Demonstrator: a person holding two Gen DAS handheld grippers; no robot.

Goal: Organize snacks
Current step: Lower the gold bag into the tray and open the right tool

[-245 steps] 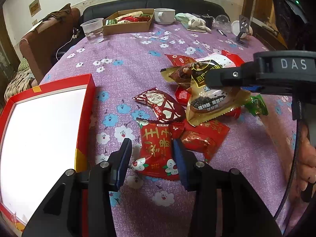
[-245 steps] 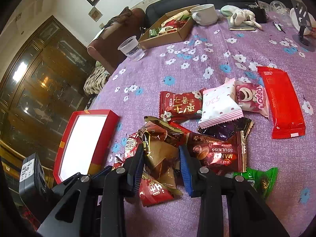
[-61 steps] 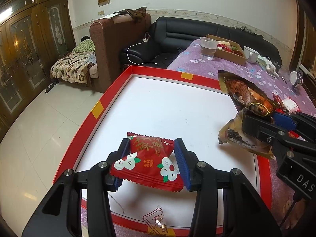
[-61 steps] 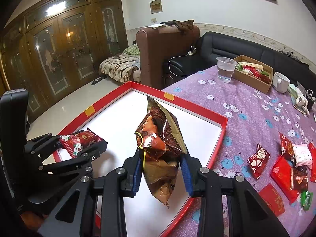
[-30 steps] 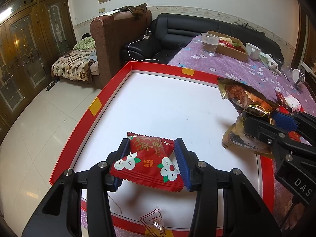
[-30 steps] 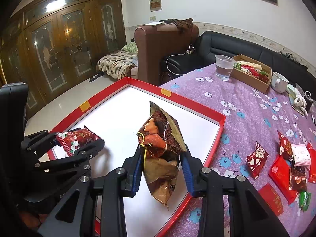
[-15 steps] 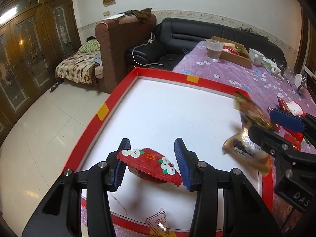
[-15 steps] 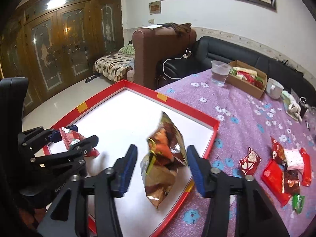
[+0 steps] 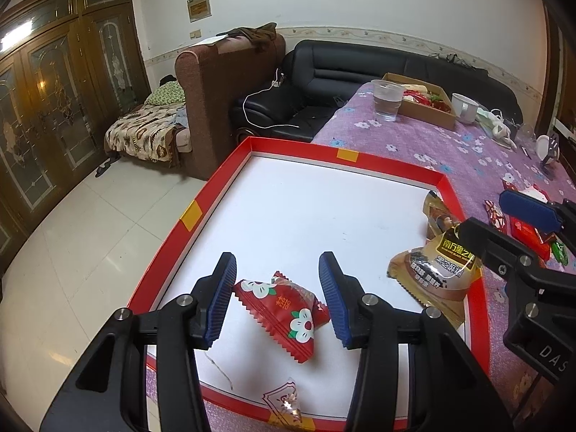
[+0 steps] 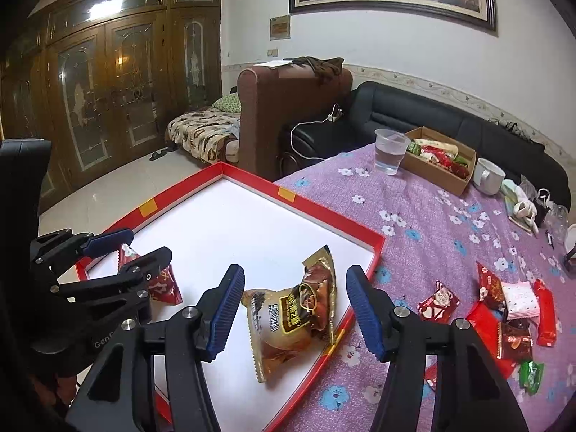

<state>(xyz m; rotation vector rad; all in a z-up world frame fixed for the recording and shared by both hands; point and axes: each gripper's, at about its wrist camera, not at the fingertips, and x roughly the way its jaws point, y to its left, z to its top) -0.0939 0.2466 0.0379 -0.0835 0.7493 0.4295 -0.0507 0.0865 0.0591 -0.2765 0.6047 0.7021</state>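
A red-rimmed white tray [image 9: 201, 201] lies at the table's near left edge. In the left wrist view a red flower-print snack packet [image 9: 284, 306] lies on the tray floor between my left gripper's [image 9: 277, 259] fingers, which stand apart from it, open. In the right wrist view a brown-gold snack packet [image 10: 295, 313] lies in the tray against its right rim [image 10: 324, 212]. My right gripper [image 10: 295, 271] hovers over it with its jaws opening, the pads clear of the packet. The left gripper [image 10: 144, 243] shows at the left there, above the red packet [image 10: 163, 288].
Several loose snacks [image 10: 504, 306] lie on the purple flowered tablecloth [image 10: 432, 216] right of the tray. Farther back stand a plastic cup of water [image 10: 388, 154], a cardboard box of snacks [image 10: 437, 160] and a white mug [image 10: 487, 176]. Left of the tray the table ends above tiled floor.
Both grippers have let go: the red packet dropped from the left one and the brown-gold packet from the right one onto the tray. The right jaws spread wider.
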